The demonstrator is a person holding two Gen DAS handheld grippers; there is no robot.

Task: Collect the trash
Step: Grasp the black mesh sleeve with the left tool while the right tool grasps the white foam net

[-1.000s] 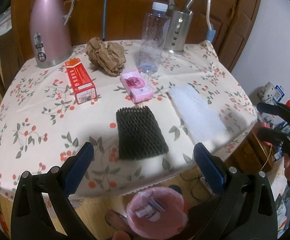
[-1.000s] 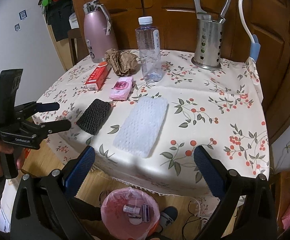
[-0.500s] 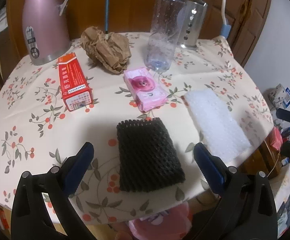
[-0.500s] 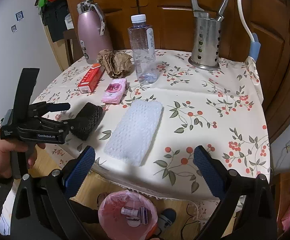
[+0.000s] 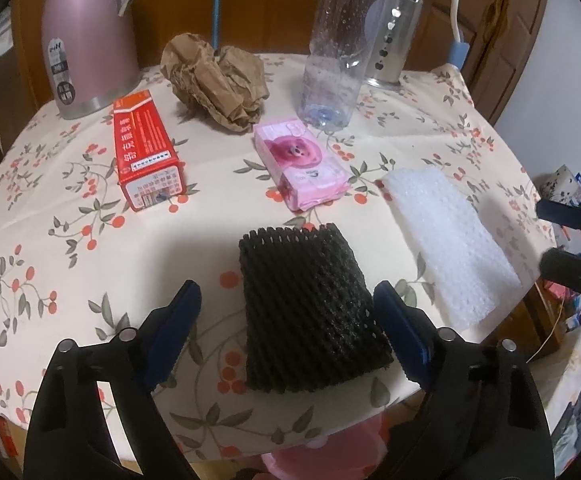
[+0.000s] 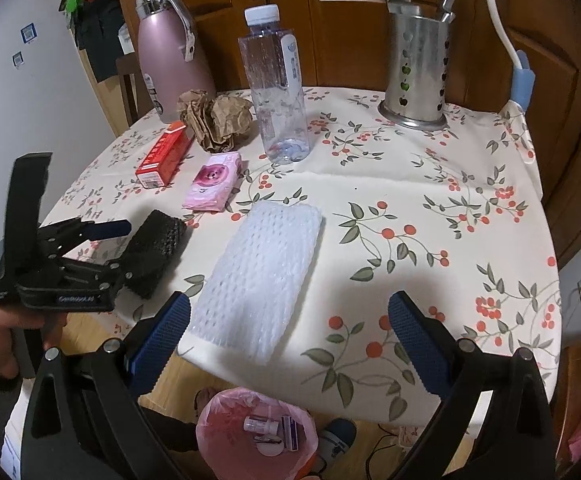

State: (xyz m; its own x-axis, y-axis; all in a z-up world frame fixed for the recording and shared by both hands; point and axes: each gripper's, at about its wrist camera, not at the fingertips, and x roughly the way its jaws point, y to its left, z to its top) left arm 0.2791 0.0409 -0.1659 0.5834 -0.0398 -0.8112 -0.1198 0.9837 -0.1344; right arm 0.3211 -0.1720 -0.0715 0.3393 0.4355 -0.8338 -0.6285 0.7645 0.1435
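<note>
Left to right on the table [image 5: 50, 264] lay a red box [image 5: 146, 156], crumpled brown paper [image 5: 216, 84], a pink packet [image 5: 302, 164], black foam netting [image 5: 310, 304] and white foam netting [image 6: 258, 276], none collected. The left hand-held gripper [image 5: 286, 332] was closing around the black netting, not yet gripping. The right hand-held gripper [image 6: 288, 332] stood wide, empty. The pink-lined bin [image 6: 258, 436] below held a few items.

On the tabletop [image 6: 410, 208], the foam net sleeve [image 5: 310, 304] lies at the near edge, with the foam sheet [image 6: 262, 276] to its right. Behind them lie the carton [image 5: 146, 152] and tissue pack [image 5: 302, 164]. Farther back stand the flask [image 5: 86, 32], crumpled paper [image 5: 214, 80], bottle [image 6: 278, 88] and utensil holder [image 6: 416, 68]. The bin [image 6: 250, 436] sits on the floor below.
</note>
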